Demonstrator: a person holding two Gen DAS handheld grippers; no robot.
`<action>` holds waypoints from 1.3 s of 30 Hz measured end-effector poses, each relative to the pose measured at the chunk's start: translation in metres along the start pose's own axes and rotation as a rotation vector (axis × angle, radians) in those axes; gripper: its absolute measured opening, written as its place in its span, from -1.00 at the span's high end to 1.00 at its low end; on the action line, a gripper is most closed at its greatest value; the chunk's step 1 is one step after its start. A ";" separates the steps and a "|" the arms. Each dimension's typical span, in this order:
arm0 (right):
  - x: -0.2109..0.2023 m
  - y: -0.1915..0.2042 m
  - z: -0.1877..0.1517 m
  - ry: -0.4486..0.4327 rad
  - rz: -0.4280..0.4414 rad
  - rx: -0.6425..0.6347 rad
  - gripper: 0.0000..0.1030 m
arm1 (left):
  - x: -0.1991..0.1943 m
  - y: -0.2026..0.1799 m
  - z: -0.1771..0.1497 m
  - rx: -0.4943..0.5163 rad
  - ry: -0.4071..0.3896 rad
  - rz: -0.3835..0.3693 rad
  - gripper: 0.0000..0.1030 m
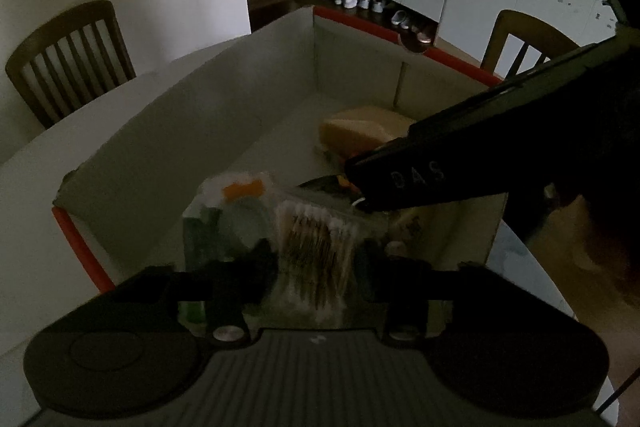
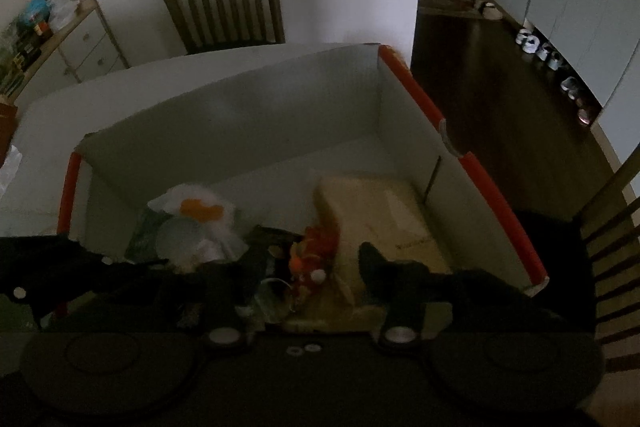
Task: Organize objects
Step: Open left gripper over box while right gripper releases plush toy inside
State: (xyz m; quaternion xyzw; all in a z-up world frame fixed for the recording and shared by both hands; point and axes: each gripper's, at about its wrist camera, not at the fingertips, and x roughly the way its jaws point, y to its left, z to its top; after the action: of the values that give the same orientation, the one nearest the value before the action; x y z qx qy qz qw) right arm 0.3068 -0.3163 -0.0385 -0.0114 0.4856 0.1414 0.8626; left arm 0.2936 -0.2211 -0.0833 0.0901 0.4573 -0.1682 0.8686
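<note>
A clear pack of cotton swabs [image 1: 316, 251] sits between the fingers of my left gripper [image 1: 316, 261], which is shut on it just inside the near wall of a white storage box with red rims [image 1: 200, 107]. My right gripper [image 2: 308, 259] hangs open over a small red and orange keychain toy [image 2: 316, 247] with a metal ring [image 2: 276, 291], lying among the things in the box [image 2: 240, 119]. In the left wrist view the right gripper [image 1: 360, 201] reaches in from the right. A white bag with an orange patch [image 2: 200, 211] and a yellowish packet [image 2: 380, 211] also lie inside.
The box stands on a white table [image 1: 100, 99]. Wooden chairs stand at the far side [image 2: 224, 3] and at the right [image 1: 524, 43]. A drawer unit with clutter [image 2: 80, 43] is at the left; cupboards and shoes [image 2: 540, 47] line the dark floor.
</note>
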 end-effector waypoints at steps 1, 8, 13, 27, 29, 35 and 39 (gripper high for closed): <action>-0.001 0.000 0.000 -0.002 0.005 0.003 -0.13 | -0.002 0.000 -0.001 -0.002 -0.012 0.003 -0.36; -0.019 -0.002 -0.005 -0.030 0.024 0.003 -0.27 | -0.019 0.005 -0.007 -0.038 -0.064 -0.037 -0.38; -0.039 -0.005 -0.010 -0.066 0.034 -0.006 -0.43 | -0.035 0.010 -0.011 -0.052 -0.103 -0.045 -0.38; -0.101 0.016 -0.028 -0.166 0.070 -0.051 -0.69 | -0.078 0.031 -0.029 -0.098 -0.198 -0.080 -0.44; -0.109 0.019 -0.032 -0.179 0.079 -0.059 -0.75 | -0.086 0.034 -0.033 -0.100 -0.218 -0.077 -0.56; -0.133 0.029 -0.048 -0.228 0.103 -0.072 -0.88 | -0.108 0.040 -0.041 -0.098 -0.257 -0.069 -0.57; -0.147 0.036 -0.059 -0.262 0.117 -0.064 -0.98 | -0.119 0.045 -0.047 -0.099 -0.278 -0.058 -0.67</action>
State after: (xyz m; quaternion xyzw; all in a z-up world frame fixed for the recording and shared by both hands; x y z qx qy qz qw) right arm 0.1766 -0.3252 0.0585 0.0081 0.3639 0.2068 0.9081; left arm 0.2122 -0.1405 -0.0119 0.0095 0.3427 -0.1813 0.9217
